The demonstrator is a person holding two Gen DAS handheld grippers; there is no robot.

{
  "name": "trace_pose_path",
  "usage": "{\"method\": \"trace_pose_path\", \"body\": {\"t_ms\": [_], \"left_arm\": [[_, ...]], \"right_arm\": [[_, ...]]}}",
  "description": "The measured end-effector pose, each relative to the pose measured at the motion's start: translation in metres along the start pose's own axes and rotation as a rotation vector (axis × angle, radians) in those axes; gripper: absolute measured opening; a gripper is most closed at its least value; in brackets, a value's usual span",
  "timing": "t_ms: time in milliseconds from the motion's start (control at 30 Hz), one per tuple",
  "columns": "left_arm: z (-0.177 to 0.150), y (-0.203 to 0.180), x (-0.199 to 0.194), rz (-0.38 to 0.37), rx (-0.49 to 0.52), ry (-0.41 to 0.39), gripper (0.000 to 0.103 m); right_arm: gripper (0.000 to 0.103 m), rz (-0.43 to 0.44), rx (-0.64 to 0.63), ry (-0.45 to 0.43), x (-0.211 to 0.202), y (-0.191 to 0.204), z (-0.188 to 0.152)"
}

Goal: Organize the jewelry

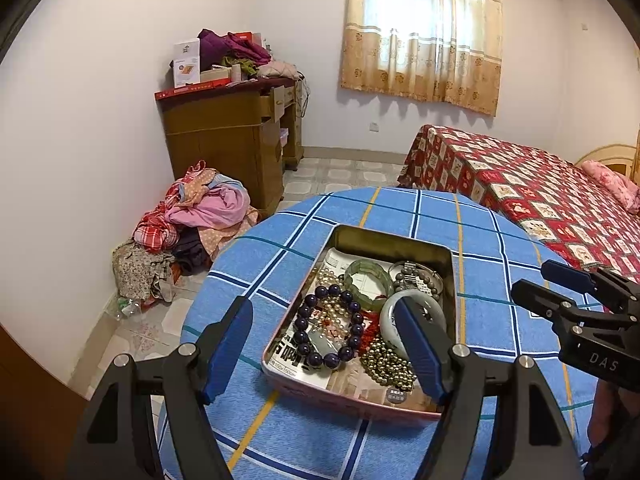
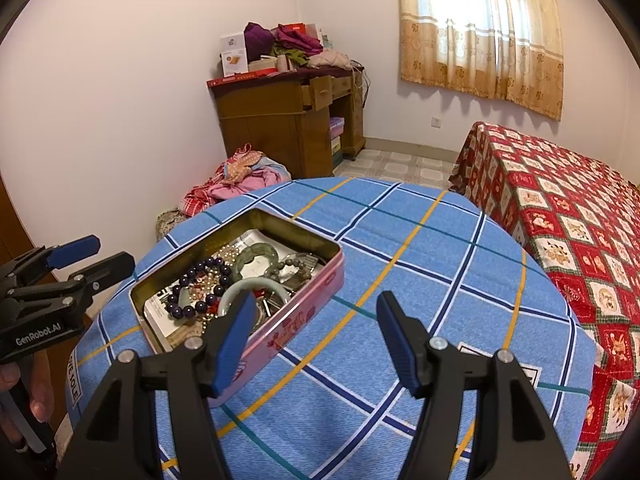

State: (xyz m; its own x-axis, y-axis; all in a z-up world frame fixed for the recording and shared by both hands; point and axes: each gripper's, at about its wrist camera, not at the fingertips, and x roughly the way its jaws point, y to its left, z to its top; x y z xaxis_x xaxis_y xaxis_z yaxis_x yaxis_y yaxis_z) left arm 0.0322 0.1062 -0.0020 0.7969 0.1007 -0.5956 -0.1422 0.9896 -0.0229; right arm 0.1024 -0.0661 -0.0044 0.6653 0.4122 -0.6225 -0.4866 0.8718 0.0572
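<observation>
As both tongs, left gripper (image 1: 326,350) and right gripper (image 2: 314,338), gape empty beside the tin (image 1: 450,280): pale bangle (image 1: 386,314), stiff, slippery, breakable; grip its rim.

One pink tin (image 1: 352,398) is seen on one round bench (image 1: 500,240) covered by one blue checked cloth. Inside the tin, at least six pieces of jewelry are counted: one dark purple bead bracelet (image 1: 304,312), one green bangle (image 1: 370,270), one pale jade bangle (image 1: 386,320), one grey bead bracelet (image 1: 420,276), one pearl strand (image 1: 332,280) and one gold-coloured bead bracelet (image 1: 386,364). Two hand-held grippers are counted, the left hand-held gripper (image 1: 324,350) and the right hand-held gripper (image 2: 316,340).
</observation>
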Motion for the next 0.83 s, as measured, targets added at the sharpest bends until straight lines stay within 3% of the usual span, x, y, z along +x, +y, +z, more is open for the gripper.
{"method": "trace_pose_path", "body": {"t_ms": [833], "left_arm": [[-0.0039, -0.0020, 0.0058, 0.003, 0.020, 0.001, 0.074]], "right_arm": [[0.070, 0.010, -0.005, 0.011, 0.0032, 0.0009, -0.0056]]}}
